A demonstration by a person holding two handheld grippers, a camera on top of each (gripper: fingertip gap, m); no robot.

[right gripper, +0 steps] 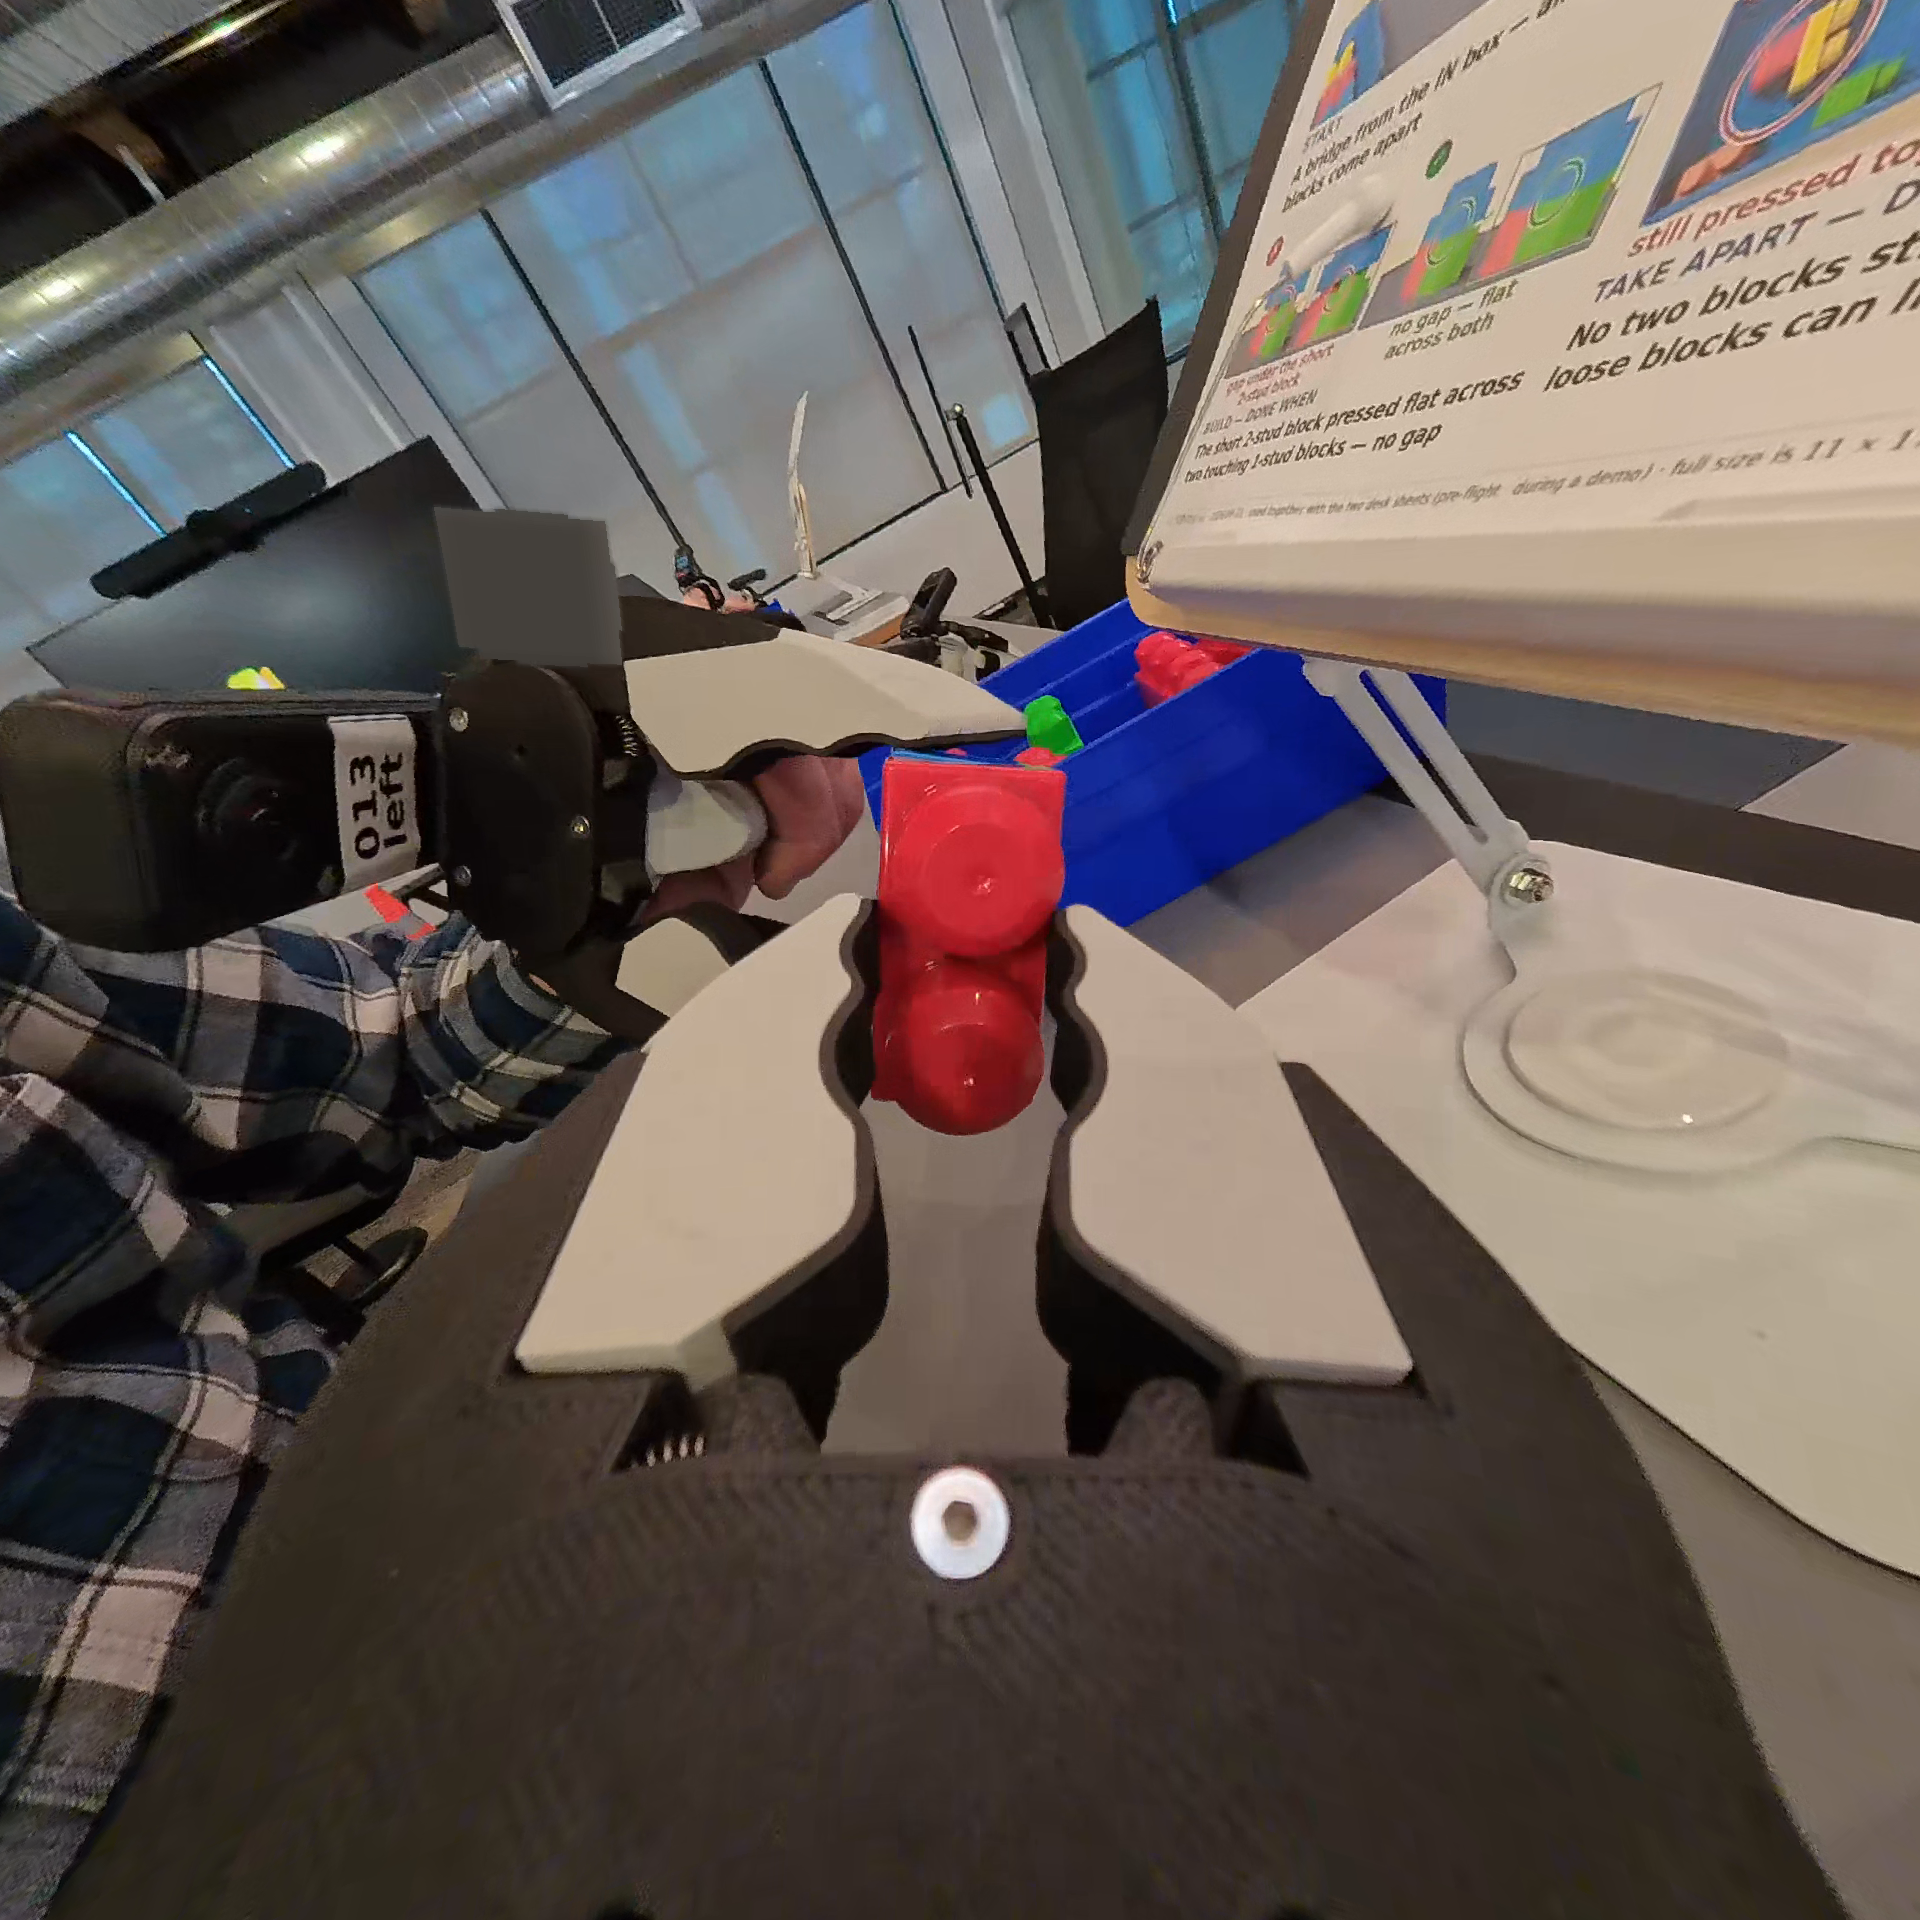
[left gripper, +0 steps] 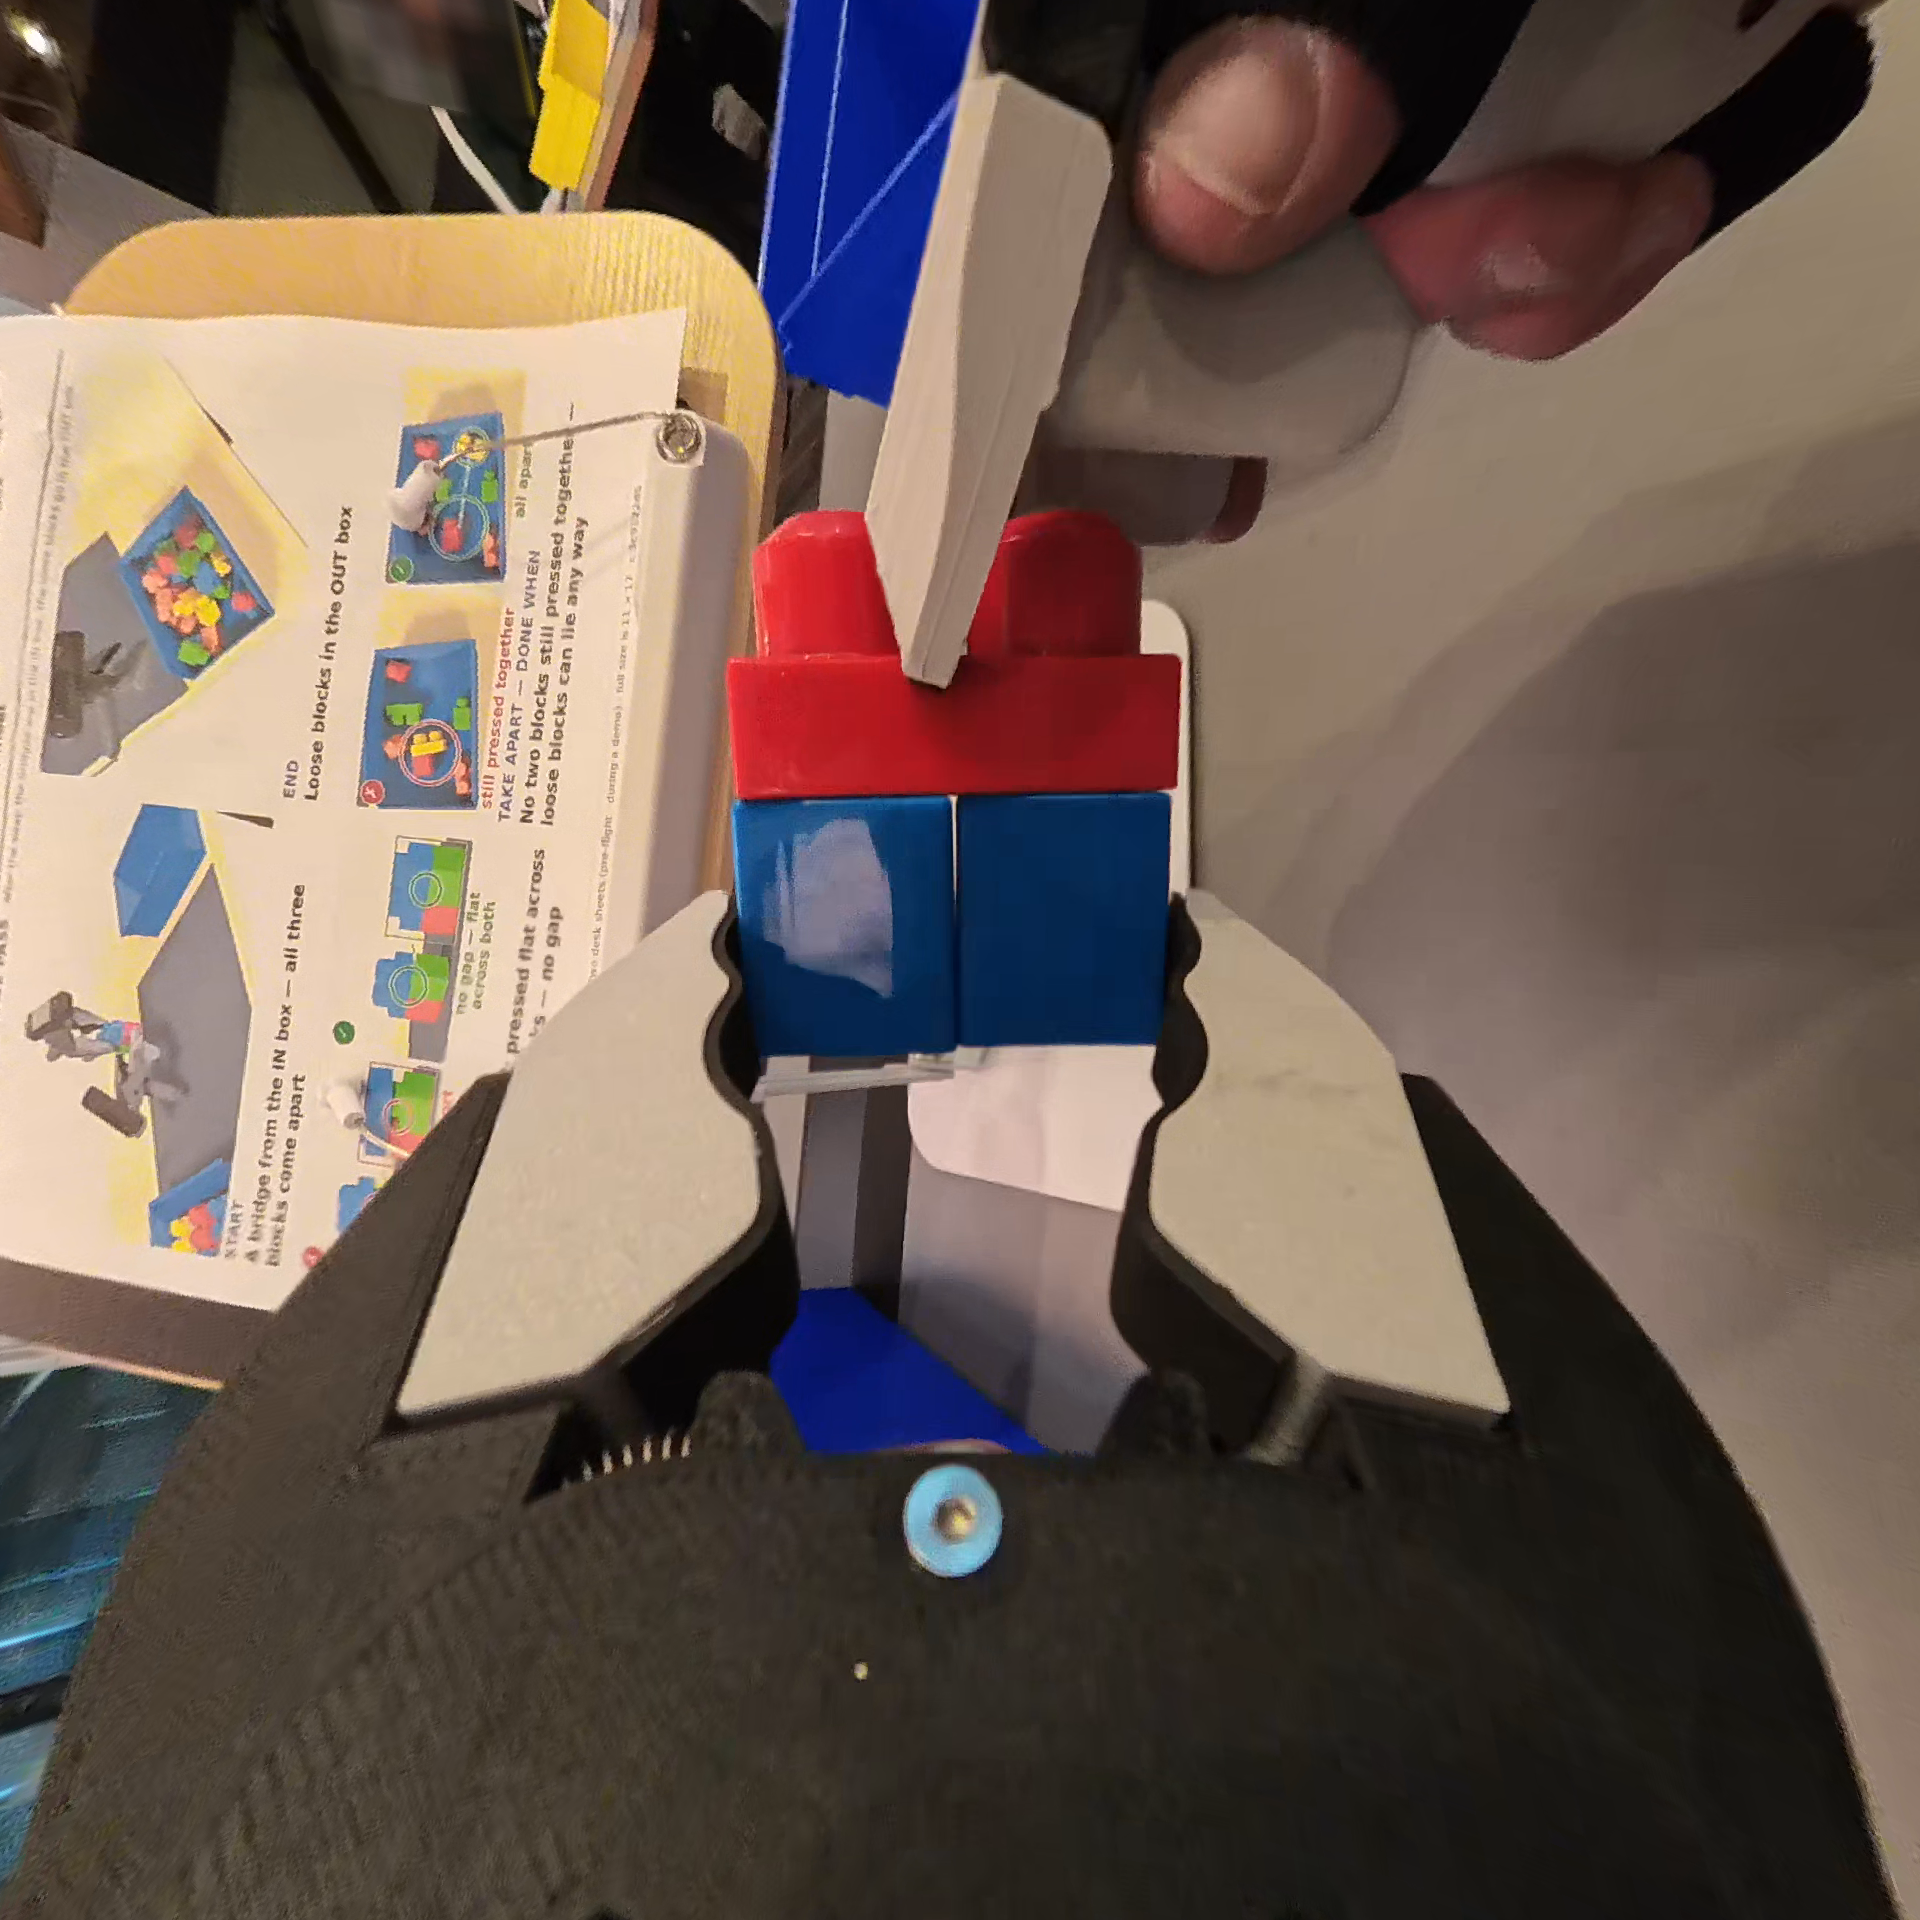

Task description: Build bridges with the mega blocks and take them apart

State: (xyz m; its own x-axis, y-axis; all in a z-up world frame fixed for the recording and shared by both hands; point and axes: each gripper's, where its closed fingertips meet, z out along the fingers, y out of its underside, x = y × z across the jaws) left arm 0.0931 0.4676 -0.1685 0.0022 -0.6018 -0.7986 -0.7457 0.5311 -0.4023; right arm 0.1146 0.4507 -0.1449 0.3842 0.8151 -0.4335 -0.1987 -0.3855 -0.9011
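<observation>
Left gripper clamps two blue blocks — right gripper pinches red two-stud block atop them.

Open-plan office: window wall, ceiling duct, monitor.

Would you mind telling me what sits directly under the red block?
Two blue blocks sit side by side under the red block, pressed against its underside. The left tongs clamp their outer sides. The joint itself is covered, so studs cannot be seen.
</observation>
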